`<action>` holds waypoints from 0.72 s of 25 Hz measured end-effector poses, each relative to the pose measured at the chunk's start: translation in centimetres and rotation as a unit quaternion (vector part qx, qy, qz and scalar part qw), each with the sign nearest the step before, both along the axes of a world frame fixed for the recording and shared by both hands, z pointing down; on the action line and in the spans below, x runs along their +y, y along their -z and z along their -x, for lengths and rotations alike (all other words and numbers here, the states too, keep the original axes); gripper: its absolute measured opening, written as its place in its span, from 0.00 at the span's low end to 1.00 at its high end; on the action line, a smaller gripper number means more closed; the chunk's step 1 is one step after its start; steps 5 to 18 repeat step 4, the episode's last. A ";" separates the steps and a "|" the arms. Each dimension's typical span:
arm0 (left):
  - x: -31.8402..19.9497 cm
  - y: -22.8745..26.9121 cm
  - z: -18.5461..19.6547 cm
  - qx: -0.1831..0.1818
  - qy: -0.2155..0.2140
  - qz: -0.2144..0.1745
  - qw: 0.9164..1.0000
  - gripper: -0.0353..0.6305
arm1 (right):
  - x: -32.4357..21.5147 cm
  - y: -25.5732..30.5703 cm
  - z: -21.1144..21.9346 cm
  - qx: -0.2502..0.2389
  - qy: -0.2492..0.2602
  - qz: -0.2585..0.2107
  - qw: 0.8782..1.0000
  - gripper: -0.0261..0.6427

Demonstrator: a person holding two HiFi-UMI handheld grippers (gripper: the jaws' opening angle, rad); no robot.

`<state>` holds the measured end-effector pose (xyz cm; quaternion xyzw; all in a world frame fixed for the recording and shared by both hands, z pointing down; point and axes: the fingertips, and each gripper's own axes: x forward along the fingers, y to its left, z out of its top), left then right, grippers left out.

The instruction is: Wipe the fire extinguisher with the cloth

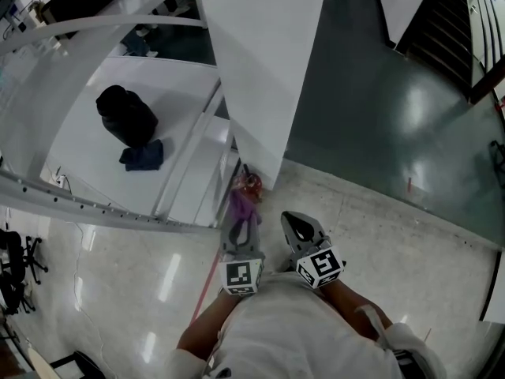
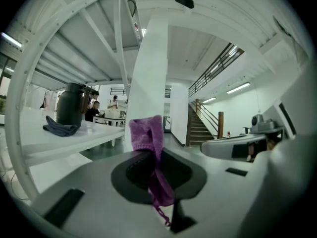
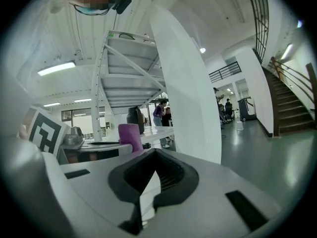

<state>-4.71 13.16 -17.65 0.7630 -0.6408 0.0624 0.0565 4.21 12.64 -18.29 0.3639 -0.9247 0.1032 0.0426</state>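
The extinguisher [image 1: 251, 181] is, as far as I can judge, the small reddish item at the foot of the white pillar [image 1: 260, 69]. It is seen from above and too blurred to confirm, and neither gripper view shows it. The purple cloth [image 2: 147, 133] sits just in front of it, pinched in my left gripper [image 2: 151, 155], with a fold standing above the jaws and a tail hanging below. My right gripper [image 3: 154, 155] is beside the left, jaws pressed together at the tips on nothing. Both point roughly level, toward the pillar. Step in hand: approach. Lower the left gripper until the free fold, not the bare jaws, meets the body. Keep the pinch firm and stroke along the body. Steady the extinguisher with the right gripper if it rocks. The table [image 1: 79, 133] with a dark jug [image 1: 126, 117] is well apart and not involved.
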 end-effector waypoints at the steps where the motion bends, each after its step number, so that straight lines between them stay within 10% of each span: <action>1: -0.1 0.1 -0.1 -0.002 0.000 -0.003 1.000 0.12 | -0.1 0.1 0.0 0.000 0.001 -0.002 1.000 0.06; 18: -0.3 0.5 -0.4 -0.007 -0.001 -0.011 1.000 0.12 | 0.0 0.3 -0.2 0.002 0.008 -0.005 1.000 0.06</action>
